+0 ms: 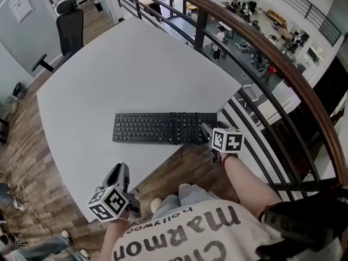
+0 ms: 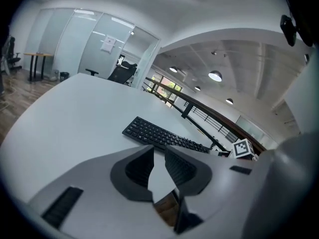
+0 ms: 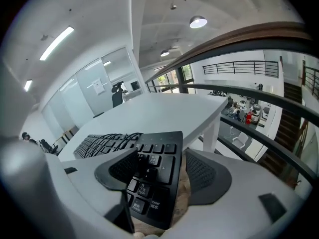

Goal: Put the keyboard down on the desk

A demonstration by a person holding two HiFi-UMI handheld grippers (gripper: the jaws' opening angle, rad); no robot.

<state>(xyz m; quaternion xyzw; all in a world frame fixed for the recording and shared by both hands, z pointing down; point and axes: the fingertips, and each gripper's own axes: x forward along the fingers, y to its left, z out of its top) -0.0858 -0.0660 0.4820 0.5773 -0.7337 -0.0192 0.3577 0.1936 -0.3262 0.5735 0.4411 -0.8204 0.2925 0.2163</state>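
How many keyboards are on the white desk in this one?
1. The black rectangular keyboard lies along the white desk's near edge, its right end between the right gripper's jaws. No other shows.

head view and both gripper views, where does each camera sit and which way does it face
Head view: on the person's head, looking steeply down at desk and keyboard; shows left gripper, right gripper, a forearm, shirt.
Left gripper view: rides the left gripper, looks along its empty jaws across the desk to the keyboard.
Right gripper view: rides the right gripper, looks along its jaws, keyboard's end between them, railing beyond.
Shared: all three show the keyboard.
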